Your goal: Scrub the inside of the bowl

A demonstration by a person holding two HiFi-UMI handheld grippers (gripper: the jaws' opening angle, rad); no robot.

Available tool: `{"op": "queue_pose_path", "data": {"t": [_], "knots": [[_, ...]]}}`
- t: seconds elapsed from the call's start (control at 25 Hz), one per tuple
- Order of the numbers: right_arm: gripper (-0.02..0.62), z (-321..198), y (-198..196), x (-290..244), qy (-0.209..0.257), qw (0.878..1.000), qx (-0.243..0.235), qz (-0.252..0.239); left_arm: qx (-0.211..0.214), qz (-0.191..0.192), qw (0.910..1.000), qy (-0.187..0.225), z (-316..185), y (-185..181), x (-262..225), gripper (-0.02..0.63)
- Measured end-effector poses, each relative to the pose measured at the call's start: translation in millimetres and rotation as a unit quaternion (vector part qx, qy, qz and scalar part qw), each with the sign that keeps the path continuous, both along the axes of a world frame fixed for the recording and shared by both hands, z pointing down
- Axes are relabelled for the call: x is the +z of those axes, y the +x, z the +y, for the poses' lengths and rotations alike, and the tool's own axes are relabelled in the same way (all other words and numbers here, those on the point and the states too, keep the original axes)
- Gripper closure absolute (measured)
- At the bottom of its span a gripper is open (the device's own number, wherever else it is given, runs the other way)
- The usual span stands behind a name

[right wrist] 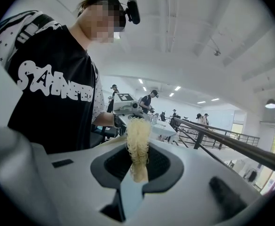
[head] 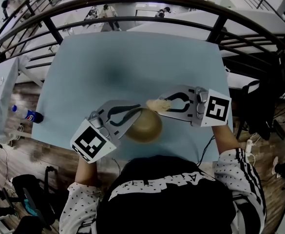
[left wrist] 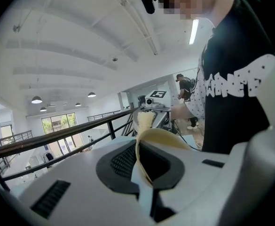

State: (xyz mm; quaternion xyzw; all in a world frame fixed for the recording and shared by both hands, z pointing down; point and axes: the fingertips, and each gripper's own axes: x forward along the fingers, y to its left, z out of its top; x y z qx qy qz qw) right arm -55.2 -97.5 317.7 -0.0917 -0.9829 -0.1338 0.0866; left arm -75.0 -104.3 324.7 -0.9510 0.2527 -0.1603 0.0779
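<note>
A tan bowl (head: 144, 127) hangs tilted over the near edge of the blue table (head: 132, 67). My left gripper (head: 136, 112) is shut on the bowl's rim, which shows as a thin cream edge (left wrist: 152, 140) pinched between the jaws. My right gripper (head: 164, 105) is shut on a pale fibrous scrubber (head: 156, 105), whose tip touches the bowl's upper rim. In the right gripper view the scrubber (right wrist: 137, 147) stands up between the jaws. From the left gripper view the scrubber (left wrist: 145, 120) rises just behind the bowl's edge. The bowl's inside is hidden from the head view.
A plastic bottle (head: 28, 114) lies off the table's left edge near another pale table (head: 1, 89). A dark curved railing (head: 147, 4) runs beyond the far edge. A black bag (head: 28, 191) sits on the floor at the lower left.
</note>
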Motion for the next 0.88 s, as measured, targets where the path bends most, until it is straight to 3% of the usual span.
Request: {"op": "queue_pose_path", "data": {"t": [0.36, 0.88], "knots": [[0.526, -2.9, 4.3, -7.6, -0.012, 0.999, 0.031, -0.033, -0.032, 0.078, 0.9961, -0.027, -2.9, -5.4, -8.1, 0.58], [0.526, -9.5, 14.4, -8.1, -0.021, 0.992, 0.105, -0.065, -0.072, 0.13, 0.9875, -0.052, -17.5, -16.1, -9.4, 0.58]]}}
